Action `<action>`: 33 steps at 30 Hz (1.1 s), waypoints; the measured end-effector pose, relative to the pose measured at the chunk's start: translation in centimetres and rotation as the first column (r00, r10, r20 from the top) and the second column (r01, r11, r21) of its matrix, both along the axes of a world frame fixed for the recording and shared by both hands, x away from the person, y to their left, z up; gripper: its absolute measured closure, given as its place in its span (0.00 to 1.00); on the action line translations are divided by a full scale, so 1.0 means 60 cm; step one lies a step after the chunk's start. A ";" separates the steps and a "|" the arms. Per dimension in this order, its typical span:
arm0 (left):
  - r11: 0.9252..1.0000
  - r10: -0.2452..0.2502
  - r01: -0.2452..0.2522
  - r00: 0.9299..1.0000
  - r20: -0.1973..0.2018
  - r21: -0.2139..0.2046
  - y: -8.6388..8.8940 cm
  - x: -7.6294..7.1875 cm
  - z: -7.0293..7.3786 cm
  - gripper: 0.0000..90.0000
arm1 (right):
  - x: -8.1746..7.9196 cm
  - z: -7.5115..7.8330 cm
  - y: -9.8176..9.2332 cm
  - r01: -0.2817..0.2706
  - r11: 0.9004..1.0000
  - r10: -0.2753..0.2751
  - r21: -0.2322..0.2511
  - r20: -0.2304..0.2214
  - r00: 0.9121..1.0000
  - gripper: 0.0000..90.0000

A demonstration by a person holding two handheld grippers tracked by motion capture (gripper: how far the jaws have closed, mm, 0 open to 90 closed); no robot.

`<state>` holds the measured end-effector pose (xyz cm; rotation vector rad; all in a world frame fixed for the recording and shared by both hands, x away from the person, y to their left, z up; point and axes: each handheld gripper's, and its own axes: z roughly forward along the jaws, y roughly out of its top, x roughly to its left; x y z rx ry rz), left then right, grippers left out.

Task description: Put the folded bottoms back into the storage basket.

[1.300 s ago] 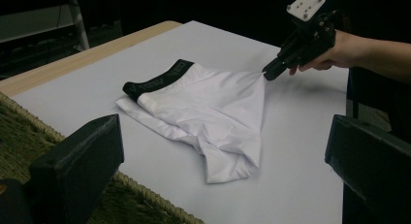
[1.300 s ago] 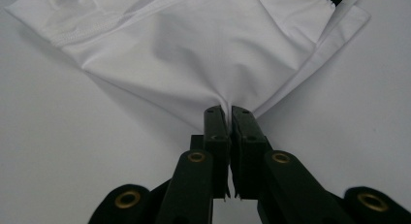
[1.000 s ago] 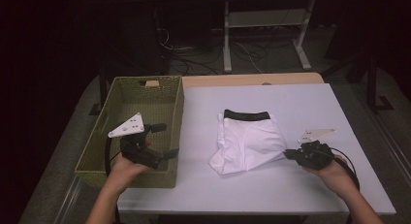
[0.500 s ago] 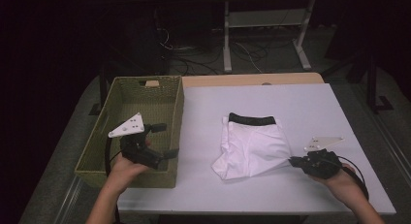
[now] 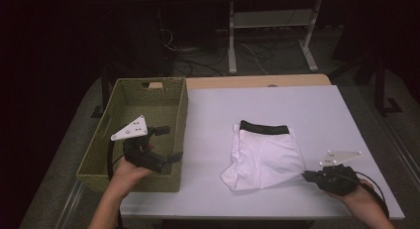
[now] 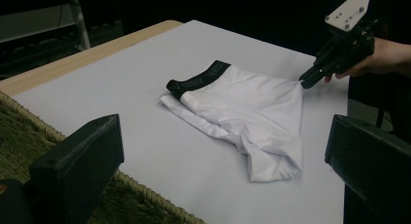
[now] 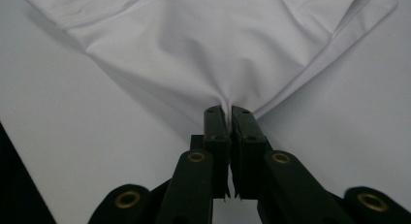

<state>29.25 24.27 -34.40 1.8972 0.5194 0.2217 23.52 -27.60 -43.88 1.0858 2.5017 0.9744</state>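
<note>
White briefs with a black waistband lie on the white table, right of centre. My right gripper is shut on their near right corner, and the cloth is drawn out to a point there. The right gripper view shows the fabric pinched between the closed jaws of that gripper. My left gripper is open and holds nothing; it hovers over the near right part of the woven basket. In the left gripper view the briefs lie ahead, with the right gripper at their far corner.
The olive woven basket sits at the table's left side, and its rim lies just under my left jaws. A wooden strip runs along the table's far edge. Behind it stand a metal frame and floor cables.
My right gripper has moved right and toward the near edge, dragging the briefs' corner with it, so the cloth spreads out flatter. The left gripper has stayed put.
</note>
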 end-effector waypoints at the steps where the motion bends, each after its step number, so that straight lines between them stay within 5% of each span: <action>1: 1.000 0.000 0.000 1.000 0.000 0.000 0.000 0.000 0.000 0.00 | 0.000 0.000 0.000 0.000 1.000 0.000 0.000 0.000 1.000 0.95; 11: 1.000 0.000 0.000 1.000 0.001 0.000 0.000 0.000 0.000 0.01 | -0.015 -0.021 -0.005 0.012 1.000 -0.012 0.021 -0.028 1.000 0.92; 16: 1.000 0.000 0.000 1.000 0.003 0.002 -0.001 0.000 0.000 0.00 | -0.005 -0.004 -0.014 0.058 0.995 -0.058 0.082 0.002 0.998 0.64; 33: 1.000 0.000 0.000 1.000 -0.002 0.000 0.000 0.001 0.000 0.00 | 0.036 0.033 0.008 0.049 0.988 -0.057 0.143 0.056 0.997 0.21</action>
